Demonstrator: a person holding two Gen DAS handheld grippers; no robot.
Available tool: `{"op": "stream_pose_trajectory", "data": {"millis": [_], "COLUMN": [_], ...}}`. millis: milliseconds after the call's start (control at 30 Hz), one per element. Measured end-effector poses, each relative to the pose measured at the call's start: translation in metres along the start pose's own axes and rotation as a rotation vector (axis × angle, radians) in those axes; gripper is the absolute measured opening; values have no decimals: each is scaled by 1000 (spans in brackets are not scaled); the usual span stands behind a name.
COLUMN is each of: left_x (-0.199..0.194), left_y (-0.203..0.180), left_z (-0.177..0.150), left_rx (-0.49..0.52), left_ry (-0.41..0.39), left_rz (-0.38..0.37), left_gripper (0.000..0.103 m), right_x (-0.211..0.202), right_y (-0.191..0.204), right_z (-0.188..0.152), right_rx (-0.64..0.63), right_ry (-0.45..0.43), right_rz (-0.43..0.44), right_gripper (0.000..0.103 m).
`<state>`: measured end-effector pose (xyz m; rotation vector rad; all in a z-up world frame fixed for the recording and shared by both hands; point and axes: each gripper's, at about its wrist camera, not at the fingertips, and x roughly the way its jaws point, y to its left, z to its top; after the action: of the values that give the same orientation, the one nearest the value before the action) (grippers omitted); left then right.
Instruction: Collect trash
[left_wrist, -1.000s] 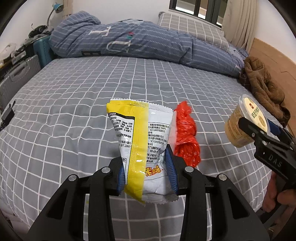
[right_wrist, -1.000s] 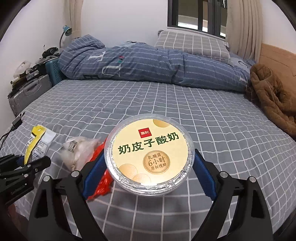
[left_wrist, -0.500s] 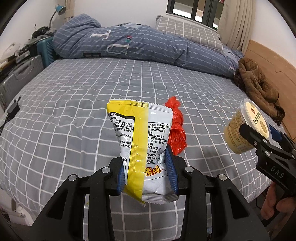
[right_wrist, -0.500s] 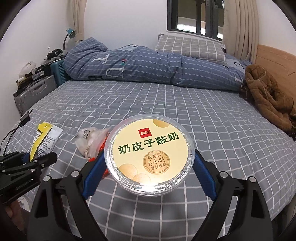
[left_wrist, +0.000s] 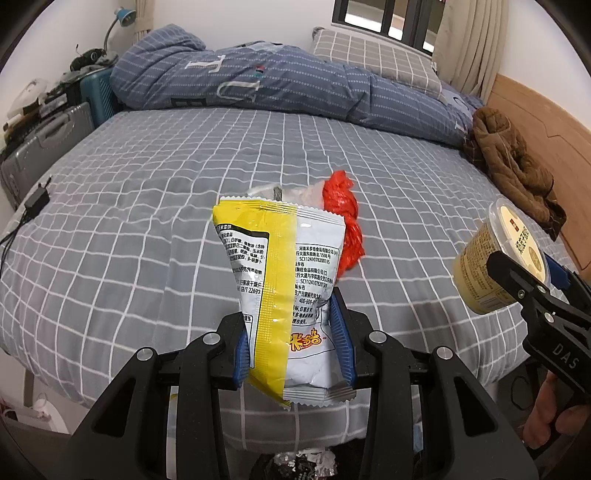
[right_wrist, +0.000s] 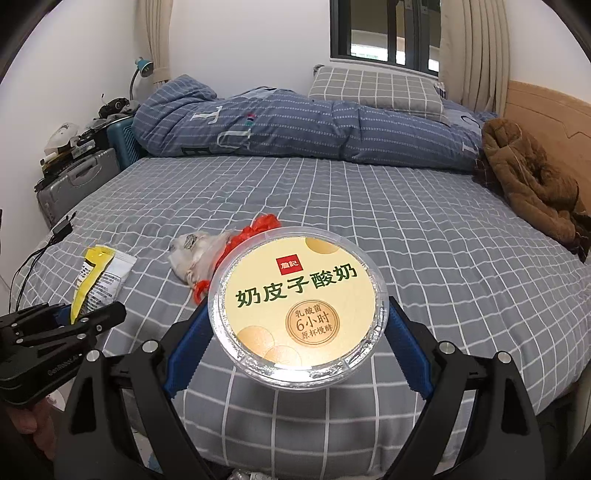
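Left gripper pinches the light, crinkly snack packet low down; right gripper squeezes the stiff yogurt cup by its sides. Both held off the near bed edge.

Home bedroom: bed, pillow, rumpled duvet.

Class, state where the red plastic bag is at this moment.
The red plastic bag lies on the grey checked bed, touching a clear crumpled bag, beyond the held snack packet in the left wrist view.
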<state>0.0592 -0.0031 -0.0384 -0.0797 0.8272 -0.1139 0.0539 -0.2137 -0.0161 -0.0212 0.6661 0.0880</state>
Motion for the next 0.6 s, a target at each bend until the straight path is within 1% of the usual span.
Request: {"op": "stream_pose_trajectory", "data": {"millis": [600], "left_x": [-35], "left_y": [-9], "left_z": [-50], "left_rx": [-8], "left_ry": [20], "left_rz": [-23], "left_gripper": [36], "right_x": [-50], "right_y": [5], "right_z": [-39], "right_rx": [-1], "right_ry": [-1], "right_rz": [7], "right_gripper": [85]}}
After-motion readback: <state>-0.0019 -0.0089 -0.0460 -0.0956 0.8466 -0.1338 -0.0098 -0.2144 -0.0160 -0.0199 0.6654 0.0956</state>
